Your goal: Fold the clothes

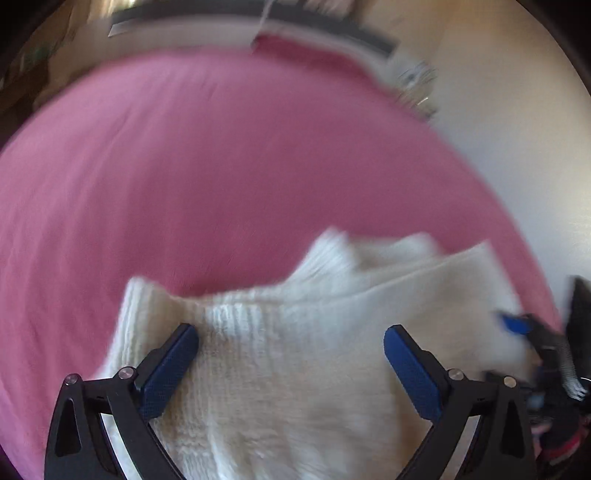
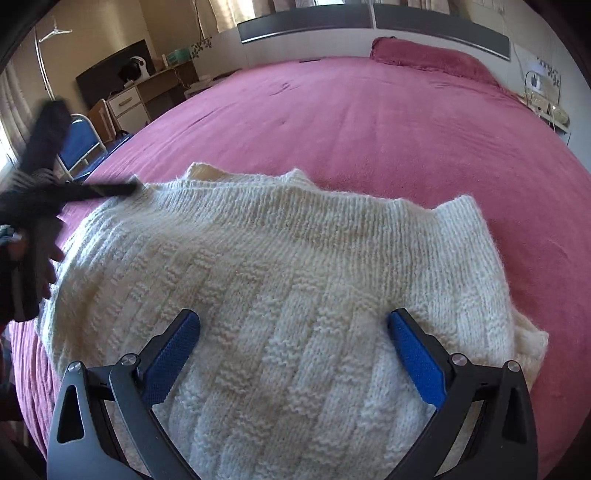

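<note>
Nearest, the right gripper (image 2: 293, 332) stands wide open above the cream knit sweater (image 2: 280, 266), holding nothing, and the left gripper (image 1: 291, 347) is likewise spread wide and empty over the same sweater (image 1: 280, 354), its view blurred. The sweater lies partly folded on the pink bedspread (image 2: 369, 122) near the bed's near edge. Beyond, a pink pillow (image 2: 424, 55) rests against the headboard (image 2: 369, 22) at the far edge.
</note>
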